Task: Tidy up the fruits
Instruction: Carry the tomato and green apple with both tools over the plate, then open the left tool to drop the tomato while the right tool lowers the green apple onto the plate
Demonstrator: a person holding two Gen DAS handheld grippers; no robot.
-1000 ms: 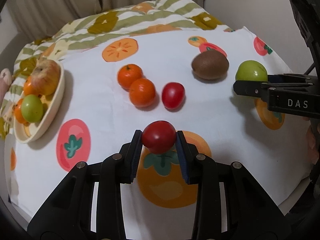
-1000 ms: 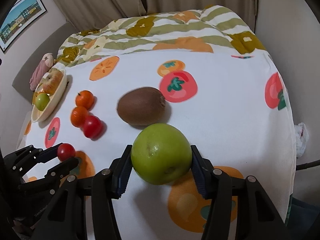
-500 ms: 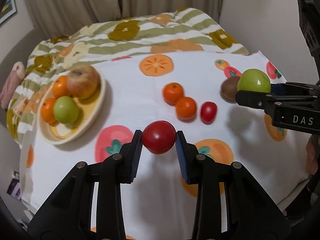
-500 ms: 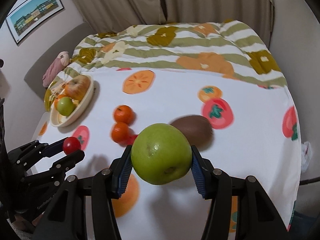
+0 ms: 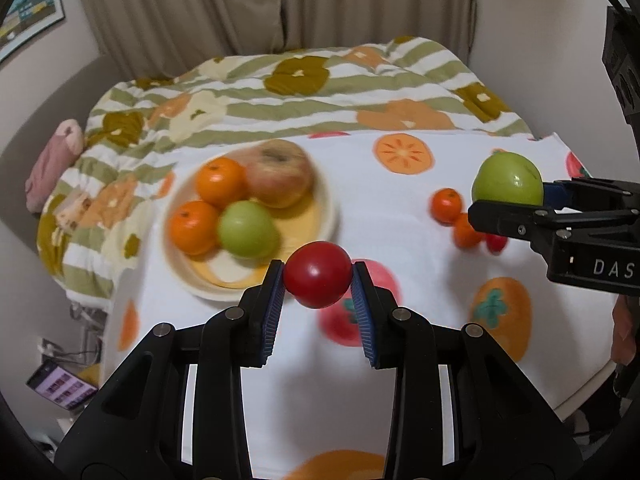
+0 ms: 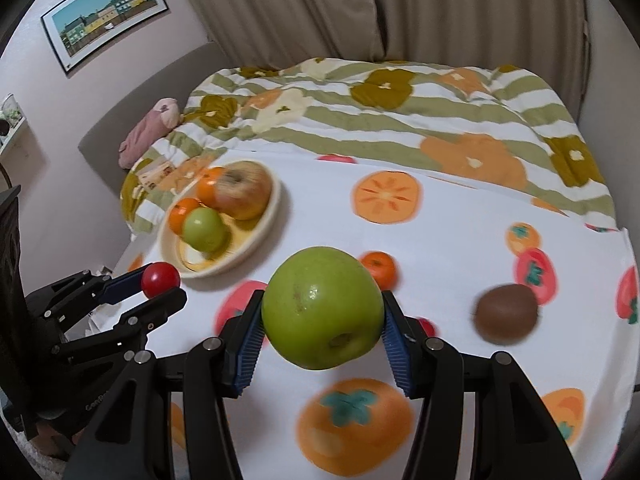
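My left gripper [image 5: 318, 280] is shut on a small red tomato [image 5: 318, 274], held in the air just in front of the cream plate [image 5: 330, 204]. The plate holds two oranges, a green apple [image 5: 246, 230] and a big reddish apple [image 5: 280, 178]. My right gripper [image 6: 322, 312] is shut on a large green apple [image 6: 322, 308], right of the plate and above the cloth. Still on the cloth are a kiwi [image 6: 506, 313], two oranges [image 5: 446, 205] and a second red tomato [image 5: 496, 242], which are partly hidden by the right gripper.
The fruit-print cloth [image 5: 400, 240] covers a table that ends at the left and the near side. A striped quilt [image 6: 400, 120] lies behind it, with a pink soft toy [image 5: 54, 160] at its left end. A lit phone [image 5: 62, 390] lies below the table's left edge.
Both grippers have risen and swung left with their fruit still held. The plate has come from the far left to the middle of both views, and the loose fruit has slid to the right.
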